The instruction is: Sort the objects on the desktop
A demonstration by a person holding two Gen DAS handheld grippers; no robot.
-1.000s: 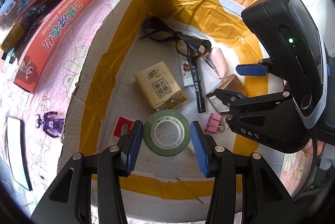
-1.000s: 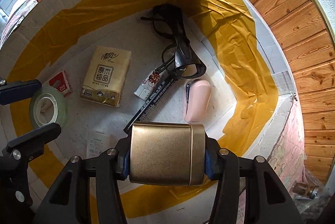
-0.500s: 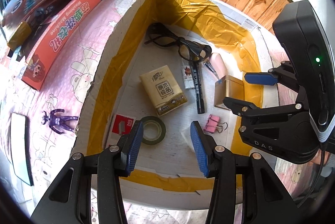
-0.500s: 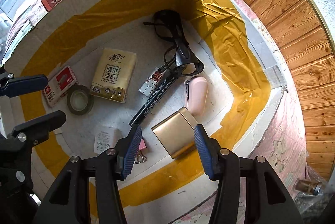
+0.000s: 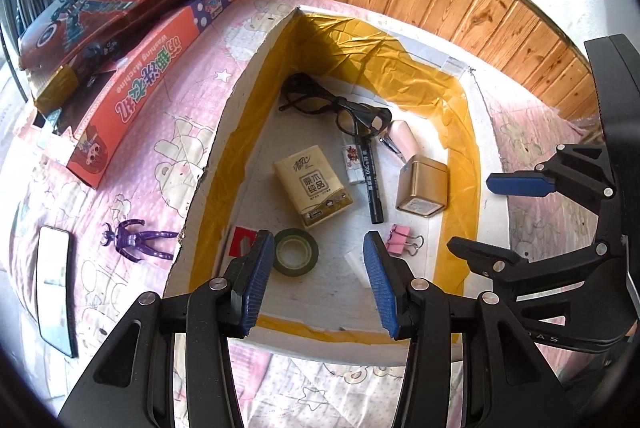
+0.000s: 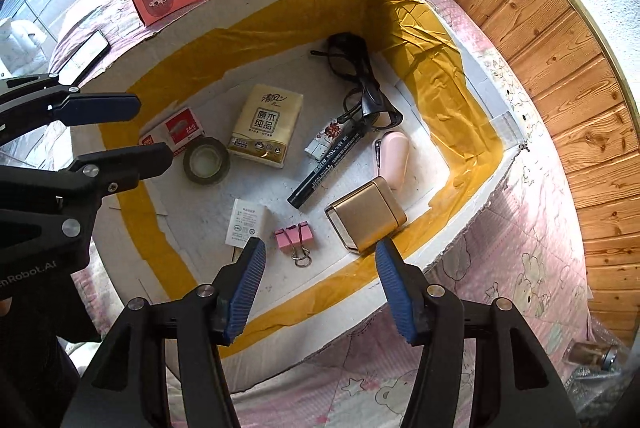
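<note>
Task looks mostly done, judging by layout: nearly all small items sit inside the white box (image 5: 208, 164) with yellow tape lining. Both tools hover above its near edge, holding nothing. Left tool (image 5: 318, 284) is spread wide, empty; right tool (image 6: 320, 286) is likewise spread wide, empty.

Box contents: green tape roll (image 5: 296, 253) near the left wall, touching a red-and-white staple box (image 6: 176, 132). Tissue pack (image 5: 313, 185) is mid-floor. Black marker (image 5: 369, 184) lies beside it, over a small white packet (image 5: 352, 164). Black glasses (image 5: 340, 108) are at the far end, one lens over the marker cap. Pink stapler-like item (image 6: 394, 158) is near the right wall, with the gold tin (image 6: 366, 218) just beside it, lying on its side. Pink binder clip (image 6: 294, 236) and white labelled card (image 6: 246, 224) are nearest the front edge.

Left outside, on the pink cartoon-print bench cover (image 5: 132, 156): purple figurine (image 5: 138, 238) just beside the box's left wall, and a phone (image 5: 54, 288) further out. These are likely the remaining items, though I cannot tell if the phone counts. Two large toy boxes (image 5: 132, 24) are stacked at the back, probably not part of the sort. A small jar (image 6: 592, 352) at the right edge is blurred.
</note>
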